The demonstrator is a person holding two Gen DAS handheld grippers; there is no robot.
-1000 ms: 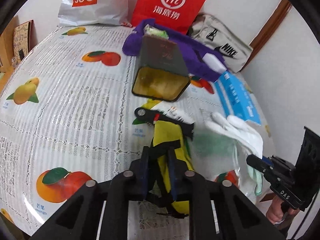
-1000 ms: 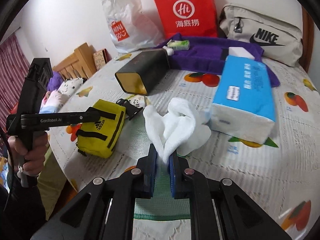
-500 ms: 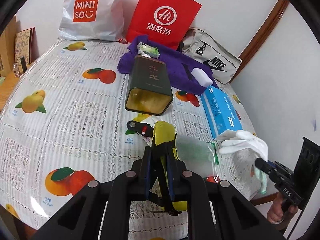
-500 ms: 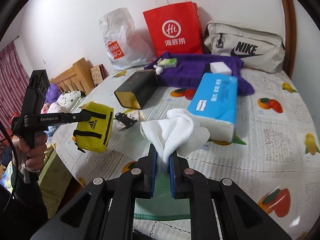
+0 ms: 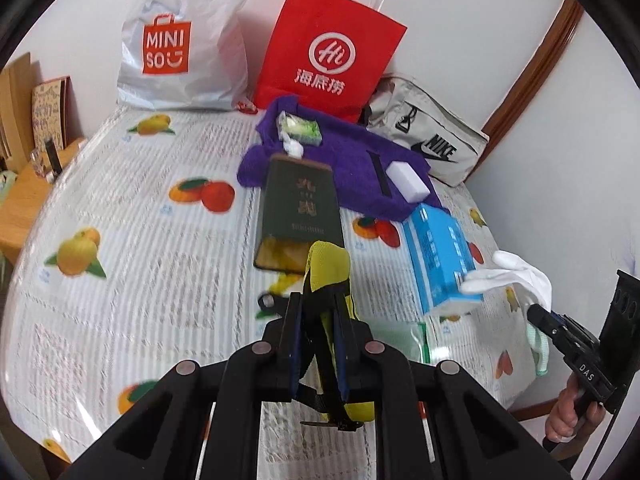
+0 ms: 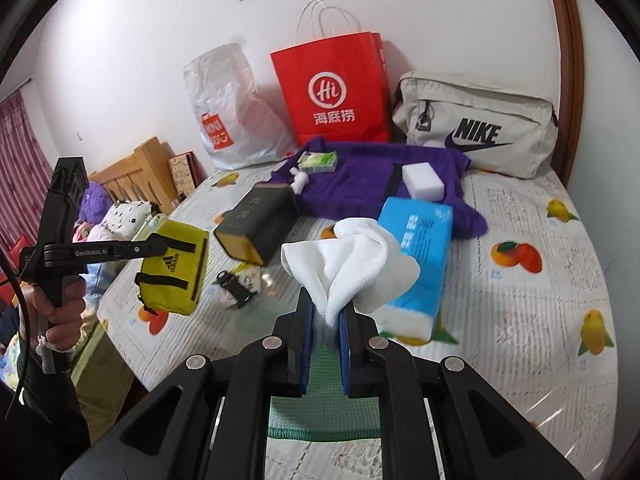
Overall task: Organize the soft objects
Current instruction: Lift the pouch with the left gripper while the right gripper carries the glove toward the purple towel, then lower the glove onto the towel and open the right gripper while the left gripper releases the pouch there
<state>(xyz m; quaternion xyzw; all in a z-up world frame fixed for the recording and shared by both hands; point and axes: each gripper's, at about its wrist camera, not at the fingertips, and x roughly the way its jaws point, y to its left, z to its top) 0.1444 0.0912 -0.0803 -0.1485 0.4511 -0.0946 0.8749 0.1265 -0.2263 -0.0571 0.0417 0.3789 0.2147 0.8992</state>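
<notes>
In the left wrist view, the left gripper [image 5: 318, 344] sits at the bottom centre of the frame, its jaws pinched on the yellow pouch [image 5: 326, 276], which hangs clear of the fruit-print tablecloth [image 5: 132, 240]. The same pouch shows at centre left of the right wrist view, with black straps and an Adidas mark.

The right gripper [image 6: 326, 334], at the bottom centre of its own frame, has its jaws pressed on a white cloth [image 6: 352, 264] that fans out above the pads; a green mesh cloth [image 6: 324, 412] hangs below them, though whether it is clamped too or only draped I cannot tell from here.

Just above the pouch in the left view lies a dark green tin [image 5: 298, 216] on its side (open end toward the camera). To its right is a blue tissue pack [image 5: 438, 256], and above that a purple towel [image 5: 352, 168] carrying a white sponge [image 5: 408, 180] and a small green packet [image 5: 300, 128]. Along the top of the frame stand a white Miniso bag [image 5: 180, 40], a red paper bag [image 5: 328, 64] and a beige Nike bag [image 5: 432, 140].
</notes>
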